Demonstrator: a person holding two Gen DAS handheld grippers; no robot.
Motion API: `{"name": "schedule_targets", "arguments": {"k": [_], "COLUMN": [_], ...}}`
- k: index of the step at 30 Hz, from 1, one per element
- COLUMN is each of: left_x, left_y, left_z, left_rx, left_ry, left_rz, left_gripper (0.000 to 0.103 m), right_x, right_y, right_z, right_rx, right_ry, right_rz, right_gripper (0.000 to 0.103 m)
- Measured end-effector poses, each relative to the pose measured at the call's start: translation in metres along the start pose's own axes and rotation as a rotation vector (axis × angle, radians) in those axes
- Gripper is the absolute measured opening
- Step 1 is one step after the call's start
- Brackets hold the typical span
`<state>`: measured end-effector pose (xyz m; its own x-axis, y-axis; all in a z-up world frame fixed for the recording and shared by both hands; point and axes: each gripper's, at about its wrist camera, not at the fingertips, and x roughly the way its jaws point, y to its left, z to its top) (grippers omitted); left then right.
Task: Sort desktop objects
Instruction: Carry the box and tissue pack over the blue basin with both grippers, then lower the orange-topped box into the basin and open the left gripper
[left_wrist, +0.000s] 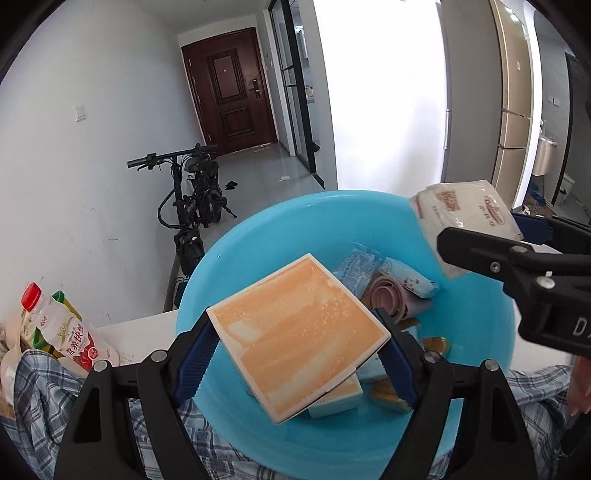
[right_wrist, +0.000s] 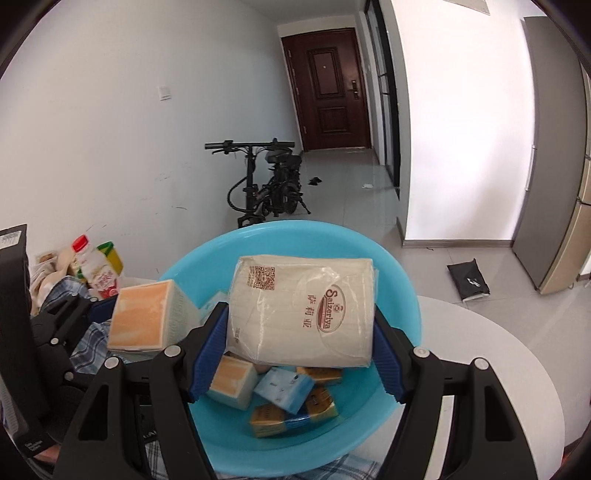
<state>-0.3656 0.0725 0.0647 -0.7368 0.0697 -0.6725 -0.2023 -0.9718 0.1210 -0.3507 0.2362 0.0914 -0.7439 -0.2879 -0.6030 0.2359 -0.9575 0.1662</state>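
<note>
1. Basin (left_wrist: 258, 236), blue, fills the lower centre of both views; small packets (right_wrist: 284, 391) and a rolled pink belt (left_wrist: 388, 295) are seen lying in it.
2. Left gripper (left_wrist: 299, 350): an orange-faced box (left_wrist: 299, 339) is clamped between its fingers (left_wrist: 195, 354), held over the basin at lower centre.
3. Right gripper (right_wrist: 299, 343): a wrapped napkin pack (right_wrist: 303, 314) is gripped between its fingers (right_wrist: 210, 339), also above the basin; in the left view it is found at upper right.
4. Drink bottle (left_wrist: 62, 325) and checked cloth (left_wrist: 44, 398) are noted at lower left, on the white surface (right_wrist: 498, 369).
5. Step judged in hand: both items are being carried to the basin for deposit.
6. Next move, as judged: each load should be lowered inside the rim and the fingers spread, one at a time, so that box and pack are not knocked together.
</note>
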Motion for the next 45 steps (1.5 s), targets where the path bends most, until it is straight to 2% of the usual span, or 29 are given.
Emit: {"name": "schedule_targets", "arguments": {"k": [5, 7, 11, 14, 19, 22, 35, 40, 45], "left_x": [0.019, 0.024, 0.038, 0.047, 0.056, 0.052, 0.05, 0.05, 0.056], "left_y": [0.011, 0.011, 0.009, 0.011, 0.012, 0.008, -0.006, -0.008, -0.005], "left_z": [0.02, 0.023, 0.022, 0.02, 0.019, 0.02, 0.016, 0.014, 0.014], "left_rx": [-0.099, -0.099, -0.07, -0.081, -0.093, -0.083, -0.052, -0.046, -0.063], "left_ry": [0.008, 0.003, 0.026, 0.051, 0.075, 0.057, 0.066, 0.075, 0.103], "left_rz": [-0.015, -0.017, 0.003, -0.006, -0.013, -0.007, 0.004, 0.004, -0.018], "left_gripper": [0.083, 0.083, 0.083, 0.083, 0.083, 0.083, 0.083, 0.083, 0.083], "right_x": [0.003, 0.0, 0.004, 0.01, 0.035, 0.032, 0.039, 0.042, 0.036], "right_y": [-0.007, -0.006, -0.006, -0.015, -0.036, -0.046, -0.025, -0.028, -0.041], "right_z": [0.008, 0.01, 0.018, 0.013, 0.004, 0.004, 0.004, 0.003, 0.003], "right_rx": [0.043, 0.071, 0.048, 0.074, 0.13, 0.174, 0.095, 0.111, 0.157], "right_ry": [-0.028, -0.056, -0.062, -0.067, 0.003, -0.025, -0.006, -0.004, -0.04], "right_rz": [0.004, 0.002, -0.031, -0.003, 0.004, -0.003, 0.008, 0.007, 0.021], "right_gripper": [0.07, 0.07, 0.07, 0.07, 0.07, 0.07, 0.07, 0.07, 0.07]}}
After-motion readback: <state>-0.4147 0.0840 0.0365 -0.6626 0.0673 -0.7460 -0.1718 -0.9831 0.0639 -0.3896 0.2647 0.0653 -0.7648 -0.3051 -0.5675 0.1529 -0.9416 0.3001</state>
